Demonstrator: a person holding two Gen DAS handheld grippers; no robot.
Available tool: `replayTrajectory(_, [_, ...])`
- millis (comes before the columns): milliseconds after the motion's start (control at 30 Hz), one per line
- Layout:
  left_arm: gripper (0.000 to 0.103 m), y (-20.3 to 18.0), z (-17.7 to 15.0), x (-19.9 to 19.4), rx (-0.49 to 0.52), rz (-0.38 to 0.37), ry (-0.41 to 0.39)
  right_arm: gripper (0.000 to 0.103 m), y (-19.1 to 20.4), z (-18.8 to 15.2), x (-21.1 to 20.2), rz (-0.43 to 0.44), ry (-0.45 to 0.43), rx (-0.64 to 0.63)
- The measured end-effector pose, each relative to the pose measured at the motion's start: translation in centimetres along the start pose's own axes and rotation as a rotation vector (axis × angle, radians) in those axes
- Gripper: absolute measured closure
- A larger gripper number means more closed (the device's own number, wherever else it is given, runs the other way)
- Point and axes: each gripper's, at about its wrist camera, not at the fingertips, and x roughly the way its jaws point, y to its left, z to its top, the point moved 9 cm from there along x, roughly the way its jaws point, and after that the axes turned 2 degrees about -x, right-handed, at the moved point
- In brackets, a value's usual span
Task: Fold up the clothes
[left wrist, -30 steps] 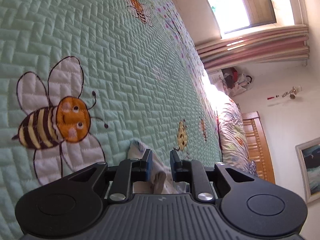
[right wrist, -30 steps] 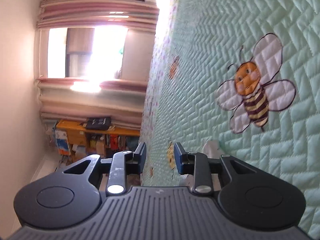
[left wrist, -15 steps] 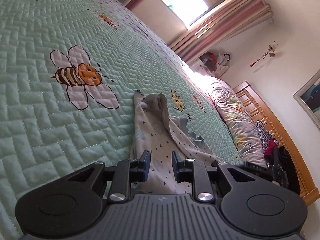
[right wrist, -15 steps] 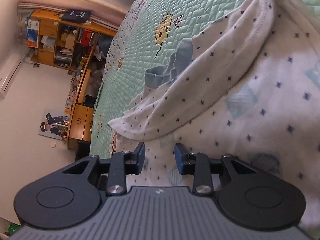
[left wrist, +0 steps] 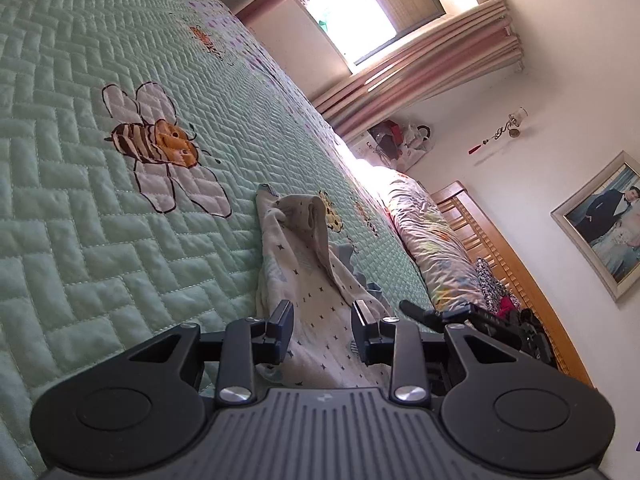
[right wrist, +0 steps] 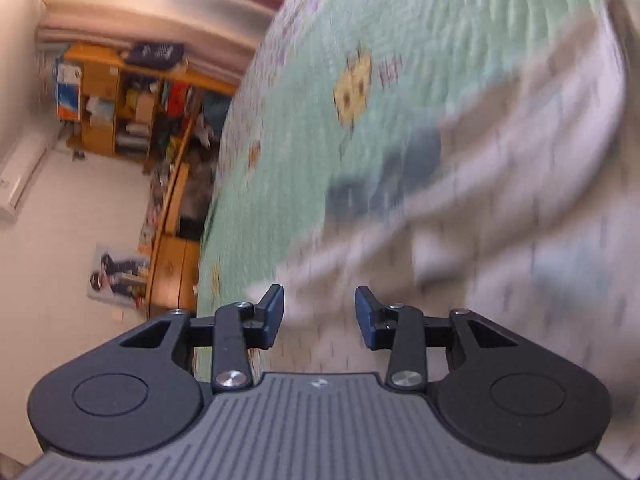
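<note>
The bed [left wrist: 120, 240] takes up most of the room, spread with a pale green quilt stitched in a brick pattern and dotted with bees, one big bee [left wrist: 160, 148] sitting well out on the open cover. Along the far side lies a flowered bolster [left wrist: 432, 240] against a slatted wooden headboard [left wrist: 500, 256], with a curtained window [left wrist: 380, 8] beyond and a framed picture [left wrist: 604, 220] on the wall. Over on the other side stands a cluttered wooden shelf [right wrist: 120, 104].

On the quilt lies the garment [left wrist: 304, 280], a small white piece with a dark speckle print and a blue frilled edge. It is rumpled and heaped into a long ridge, one end bunched up near the bee, nothing laid flat, no crease made. To my eye the folding has hardly begun: it looks as though the cloth must first be spread and smoothed, then folded.

The left claw [left wrist: 322, 330] hangs low over the near end of the garment, its jaws parting, cloth showing in the gap but neither pad pressing on it. The right claw [right wrist: 320, 316] is close over the garment [right wrist: 500, 220] too, that view smeared by motion; its jaws are also parting, with fabric beneath the gap and nothing pinched.
</note>
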Motion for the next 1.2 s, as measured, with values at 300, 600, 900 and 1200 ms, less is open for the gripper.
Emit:
replayTrajectory(300, [0.069,0.8,-0.3,0.5,-0.002,0.018,0.009,0.06,1.6,8.3,0.2,-0.053,-0.192,-0.038])
replayTrajectory(600, [0.065,1.1,-0.2,0.4,-0.015,0.008,0.002,0.058,0.1,3.7,-3.1,-0.064,-0.166,-0.073])
replayTrajectory(900, [0.065,1.0,-0.5,0.7,0.001,0.017,0.009,0.056,-1.7,13.1,-7.1,-0.147,-0.375,-0.046])
replayTrajectory(1200, [0.065,1.3,-0.6,0.8,-0.006,0.013,0.011,0.056,-4.1,10.3,-8.2,-0.186,-0.323,-0.069])
